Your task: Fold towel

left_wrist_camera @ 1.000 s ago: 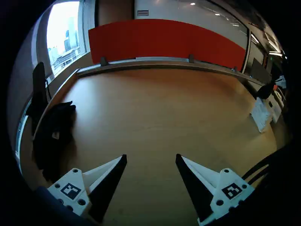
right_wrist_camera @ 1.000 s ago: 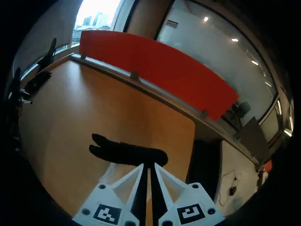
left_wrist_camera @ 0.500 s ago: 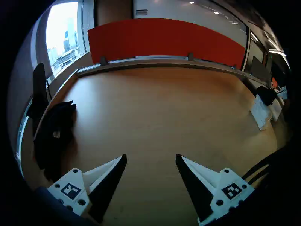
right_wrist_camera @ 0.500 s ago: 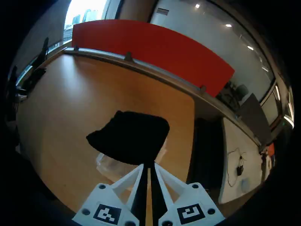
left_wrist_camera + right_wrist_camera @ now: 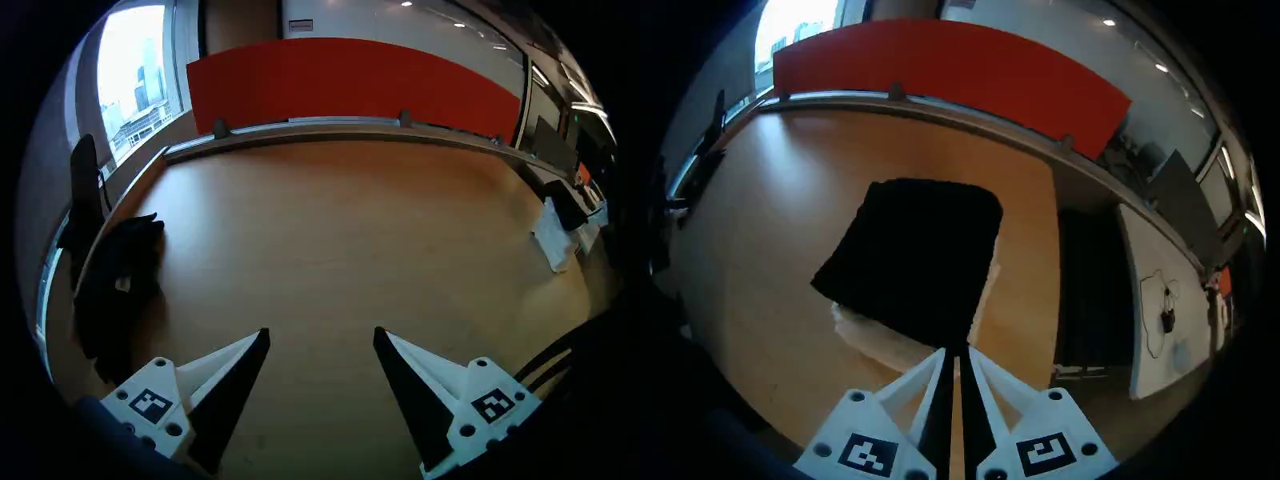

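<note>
Across the wooden worktop (image 5: 336, 232), which runs back to a long red divider screen (image 5: 352, 84) at its far edge, most of the surface lies bare. In the right gripper view, a black towel (image 5: 912, 248) spreads out as a roughly square sheet over the right part of the worktop, its near corner running down into the tips of the right gripper (image 5: 958, 356). Those fingers are pressed almost together, pinching that corner. Under the towel's near edge lies a pale, crinkled sheet or bag (image 5: 880, 340); what it is cannot be told. In the left gripper view, a dark bundle of cloth (image 5: 120, 280) sits at the worktop's left edge. The left gripper (image 5: 320, 336) hangs above bare wood with its fingers spread wide, holding nothing.
</note>
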`<state>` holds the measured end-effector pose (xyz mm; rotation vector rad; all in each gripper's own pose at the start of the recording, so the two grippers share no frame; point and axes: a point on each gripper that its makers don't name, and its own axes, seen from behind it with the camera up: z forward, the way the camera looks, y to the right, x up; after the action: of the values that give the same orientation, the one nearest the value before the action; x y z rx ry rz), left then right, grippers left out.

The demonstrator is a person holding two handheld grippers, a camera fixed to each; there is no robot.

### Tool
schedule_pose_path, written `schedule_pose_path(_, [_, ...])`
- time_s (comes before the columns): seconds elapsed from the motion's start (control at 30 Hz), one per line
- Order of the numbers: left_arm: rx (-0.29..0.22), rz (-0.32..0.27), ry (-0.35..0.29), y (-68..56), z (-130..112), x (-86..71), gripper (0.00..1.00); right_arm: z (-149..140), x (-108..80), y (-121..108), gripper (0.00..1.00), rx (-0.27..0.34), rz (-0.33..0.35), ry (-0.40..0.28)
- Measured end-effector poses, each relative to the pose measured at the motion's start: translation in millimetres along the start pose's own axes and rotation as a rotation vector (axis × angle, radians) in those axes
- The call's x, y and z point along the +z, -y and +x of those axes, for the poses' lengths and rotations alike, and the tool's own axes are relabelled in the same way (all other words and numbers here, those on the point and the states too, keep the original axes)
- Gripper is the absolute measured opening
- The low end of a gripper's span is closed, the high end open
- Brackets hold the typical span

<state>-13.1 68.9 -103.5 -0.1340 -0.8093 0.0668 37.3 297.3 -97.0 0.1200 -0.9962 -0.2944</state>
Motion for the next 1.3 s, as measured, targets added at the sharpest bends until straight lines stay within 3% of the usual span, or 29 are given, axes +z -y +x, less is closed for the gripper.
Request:
schedule_pose_path(0.4, [0.000, 0.007, 0.002, 2.7, -2, -2.7, 0.97, -23, 17.1, -3, 0.05, 0.033, 0.004, 0.061])
schedule_pose_path(1.03, [-0.004, 0.011, 0.004, 5.4, -5, -5.5, 0.97, -22, 18.9, -4, 0.08, 0.039, -0.016, 0.067])
schedule_pose_path(1.17, [-0.006, 0.009, 0.003, 5.1, -6, -5.9, 0.97, -23, 18.4, -4, 0.21, 0.046, -0.023, 0.068])
schedule_pose_path(1.2, [-0.006, 0.009, 0.002, 5.1, -6, -6.1, 0.97, -23, 18.2, -4, 0.28, 0.048, -0.025, 0.068])
schedule_pose_path(1.3, [-0.005, 0.009, 0.003, 4.5, -7, -6.4, 0.97, -24, 18.1, -3, 0.63, 0.055, -0.030, 0.069])
